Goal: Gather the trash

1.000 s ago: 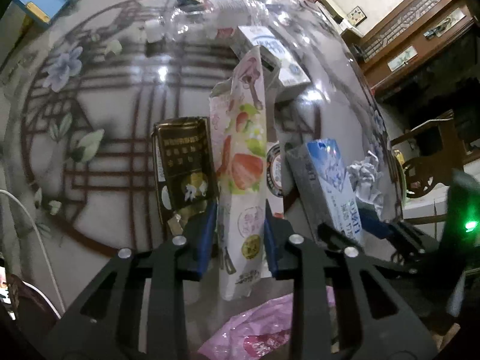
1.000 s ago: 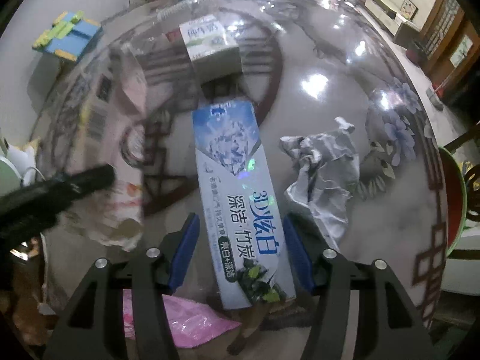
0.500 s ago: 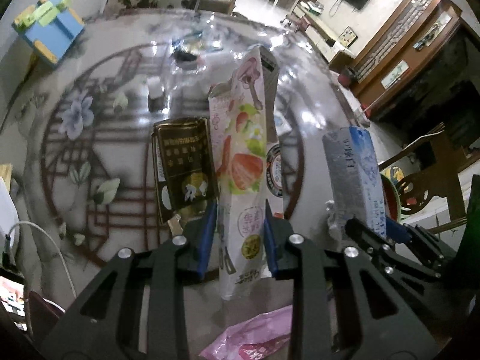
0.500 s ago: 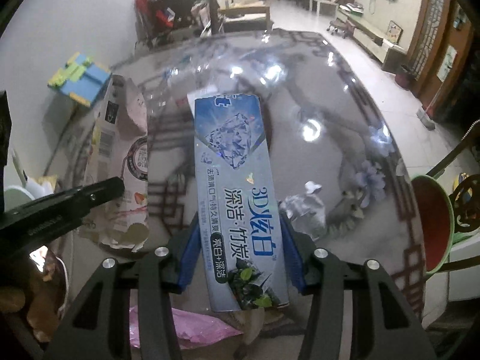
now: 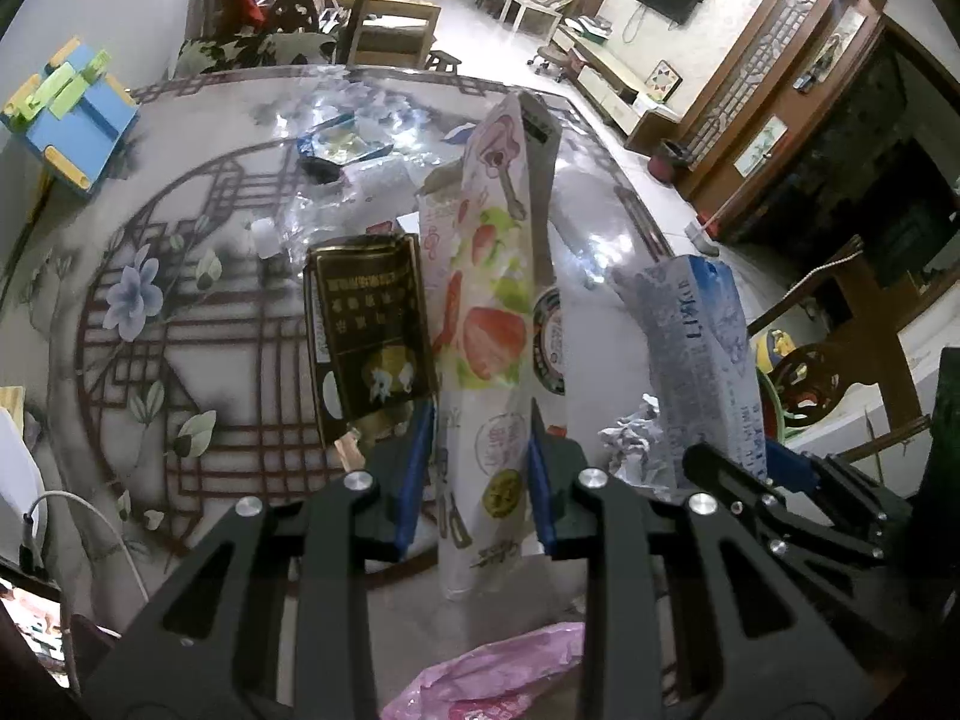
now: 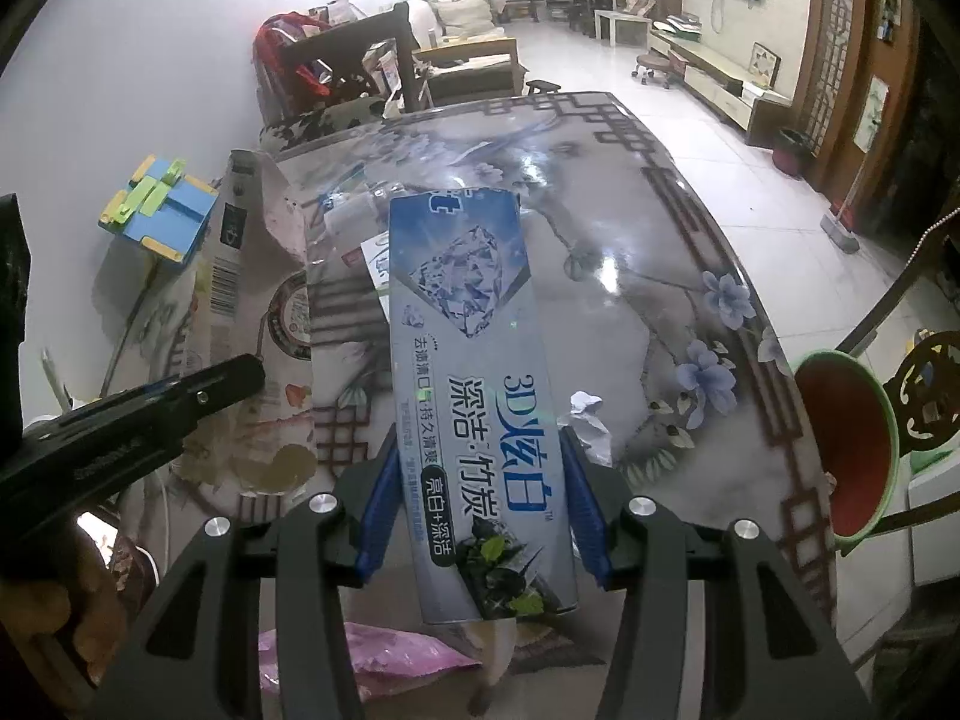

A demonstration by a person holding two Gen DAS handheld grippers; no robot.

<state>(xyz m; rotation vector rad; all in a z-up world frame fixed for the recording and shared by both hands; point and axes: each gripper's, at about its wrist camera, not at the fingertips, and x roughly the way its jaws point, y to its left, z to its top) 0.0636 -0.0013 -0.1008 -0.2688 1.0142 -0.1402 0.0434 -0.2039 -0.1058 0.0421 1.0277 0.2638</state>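
Pinching strawberry carton [image 5: 487,360] betw. left tongs [image 5: 480,474], toothpaste box [image 6: 474,396] betw. right tongs [image 6: 480,516]

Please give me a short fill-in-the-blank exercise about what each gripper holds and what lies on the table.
1. The left gripper is shut on a carton printed with ____.
2. The right gripper grips a ____ toothpaste box.
3. A crumpled paper lies on the ____.
4. Below both grippers lies a ____ plastic bag.

Missing words: strawberries; blue; table; pink
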